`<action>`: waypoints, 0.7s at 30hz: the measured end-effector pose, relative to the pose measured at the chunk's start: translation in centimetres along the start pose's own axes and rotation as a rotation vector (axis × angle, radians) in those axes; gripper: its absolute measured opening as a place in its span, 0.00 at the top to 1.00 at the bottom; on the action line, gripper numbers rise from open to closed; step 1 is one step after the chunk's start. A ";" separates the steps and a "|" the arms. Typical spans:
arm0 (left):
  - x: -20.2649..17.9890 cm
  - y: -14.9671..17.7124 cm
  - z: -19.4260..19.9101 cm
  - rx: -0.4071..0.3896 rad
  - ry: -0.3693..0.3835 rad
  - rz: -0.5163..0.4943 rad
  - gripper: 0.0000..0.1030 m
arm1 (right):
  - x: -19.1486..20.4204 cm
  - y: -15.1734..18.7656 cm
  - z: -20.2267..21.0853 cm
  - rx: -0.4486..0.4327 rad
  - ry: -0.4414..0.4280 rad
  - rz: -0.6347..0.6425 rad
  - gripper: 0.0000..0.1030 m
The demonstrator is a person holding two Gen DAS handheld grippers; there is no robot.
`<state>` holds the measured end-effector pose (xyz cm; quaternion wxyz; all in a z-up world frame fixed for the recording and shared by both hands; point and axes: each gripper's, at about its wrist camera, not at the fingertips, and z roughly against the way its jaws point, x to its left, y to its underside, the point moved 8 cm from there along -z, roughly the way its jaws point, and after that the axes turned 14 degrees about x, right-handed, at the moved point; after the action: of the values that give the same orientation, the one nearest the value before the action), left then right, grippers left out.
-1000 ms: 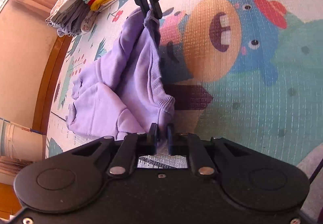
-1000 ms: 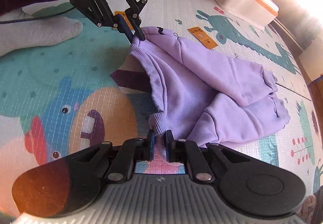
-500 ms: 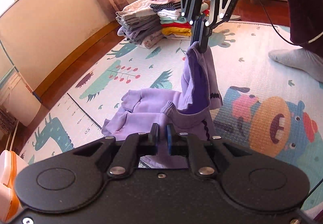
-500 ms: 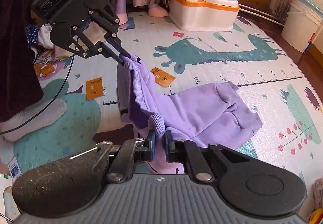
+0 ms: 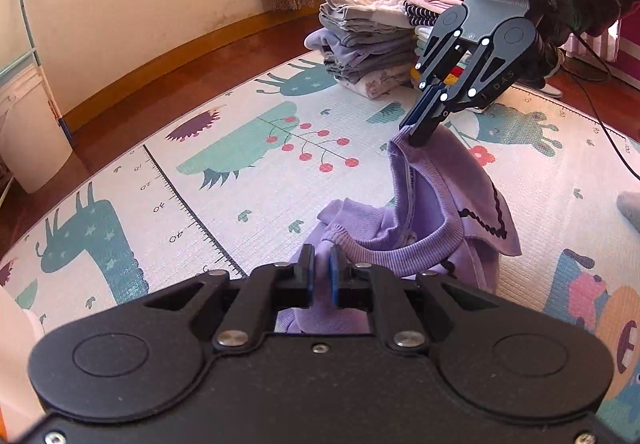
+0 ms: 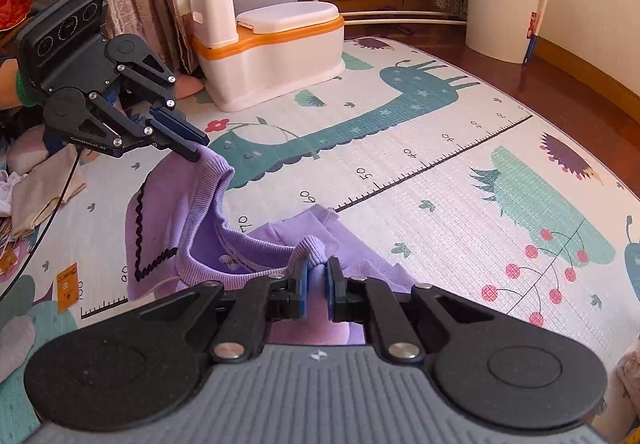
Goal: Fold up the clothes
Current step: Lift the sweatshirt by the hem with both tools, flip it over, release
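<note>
Seen along the left gripper (image 5: 319, 276): far left, a pale bucket (image 5: 30, 140) on the wooden floor against the wall. Nearer, a printed play mat (image 5: 224, 148) with a ruler strip, a giraffe and cherries. At the near centre, jaws pinched narrow on a ribbed edge of the purple sweatshirt (image 5: 436, 212), blue pads pressing the cloth between them. Beyond and to the right, the sweatshirt lifted clear of the mat at the neckline, the rest hanging and bunching down onto the mat. At the far right, the right gripper (image 5: 418, 130) clamped on another part of the ribbed band, held by a gloved hand (image 5: 548, 28) in a dark red sleeve. Behind it, a stack of folded clothes (image 5: 372, 40); possibly two stacks side by side, hard to tell behind the tool.

Seen along the right gripper (image 6: 317, 280): far left, the left gripper (image 6: 192, 148) closed on the collar edge, with loose garments (image 6: 40, 188) beneath it. In the centre, the sweatshirt (image 6: 208, 240) strung between both tools, black zigzag trim showing. Farther back, a white and orange potty (image 6: 272, 56); far right, a bucket (image 6: 504, 8).
</note>
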<state>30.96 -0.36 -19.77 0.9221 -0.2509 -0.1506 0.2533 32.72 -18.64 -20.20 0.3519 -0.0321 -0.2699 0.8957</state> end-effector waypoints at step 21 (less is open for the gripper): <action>8.7 -0.3 -12.3 0.023 0.069 0.275 0.96 | -10.3 -0.1 -10.8 0.000 -0.024 -0.311 0.90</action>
<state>43.29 -0.63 -28.49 0.8861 -0.2673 -0.0801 0.3701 43.23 -20.27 -30.73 0.4833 0.0208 -0.2761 0.8305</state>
